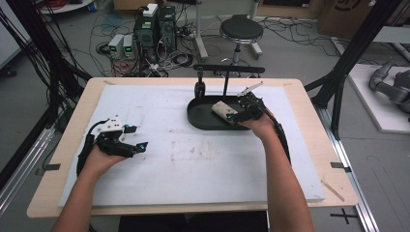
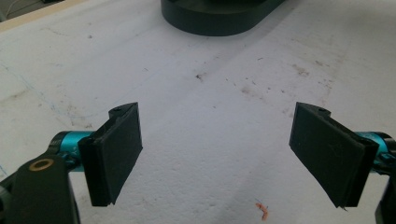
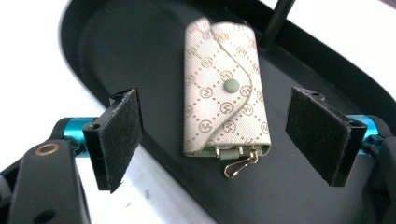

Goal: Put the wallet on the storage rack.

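Observation:
A beige monogram key pouch (image 1: 224, 110) with a green snap and a gold clasp lies flat in a black oval tray (image 1: 200, 118) at the far middle of the table. In the right gripper view the pouch (image 3: 226, 107) rests on the tray floor (image 3: 116, 46), and my right gripper (image 3: 219, 140) hovers over it, open, with both pads clear of the pouch's sides. From above, the right gripper (image 1: 243, 112) sits at the tray's right end. My left gripper (image 1: 137, 137) rests at the left on the white foam, open and empty (image 2: 224, 154).
A white foam sheet (image 1: 193, 164) covers the wooden table top. A black stand with a crossbar (image 1: 229, 70) rises from the tray's far side. The tray's near edge (image 2: 219, 18) lies ahead of the left gripper. A stool and computers stand on the floor beyond.

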Demonstrator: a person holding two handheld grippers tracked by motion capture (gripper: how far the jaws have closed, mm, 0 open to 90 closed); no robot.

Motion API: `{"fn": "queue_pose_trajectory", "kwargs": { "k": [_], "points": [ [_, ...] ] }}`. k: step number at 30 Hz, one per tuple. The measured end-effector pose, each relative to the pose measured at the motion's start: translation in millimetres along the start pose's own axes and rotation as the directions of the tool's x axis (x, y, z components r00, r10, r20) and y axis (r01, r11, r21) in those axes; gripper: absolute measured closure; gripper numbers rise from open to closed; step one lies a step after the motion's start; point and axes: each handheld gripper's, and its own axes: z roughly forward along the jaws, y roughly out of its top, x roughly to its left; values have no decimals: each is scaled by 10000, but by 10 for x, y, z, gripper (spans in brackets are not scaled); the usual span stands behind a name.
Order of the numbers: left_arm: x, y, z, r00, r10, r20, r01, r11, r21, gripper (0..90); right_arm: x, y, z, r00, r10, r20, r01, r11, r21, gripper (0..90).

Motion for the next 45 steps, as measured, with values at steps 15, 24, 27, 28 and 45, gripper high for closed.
{"fn": "queue_pose_trajectory", "kwargs": {
  "k": [15, 24, 27, 28, 45],
  "points": [
    [-19, 12, 9, 10000, 29, 4, -29, 10000, 36, 169, 118, -121, -426, 9998, -62, -213, 48, 9978, -666, 200],
    [-27, 15, 13, 10000, 37, 1, -37, 10000, 6, 169, 135, -320, -562, 9996, 132, -254, -156, 9955, -936, 192],
    [-26, 14, 15, 10000, 8, 4, -8, 10000, 24, 169, 165, -467, -625, 9994, 199, -296, -233, 9930, -1162, 192],
    [-28, 14, 16, 10000, 5, 11, -5, 10000, 10, 169, 165, -467, -625, 9994, 199, -296, -233, 9930, -1162, 192],
    [-45, 1, 38, 9999, -62, 95, 62, 10000, 13, 169, 366, -1095, -750, 9974, 677, -260, -719, 9700, -2324, 191]
  ]
}}
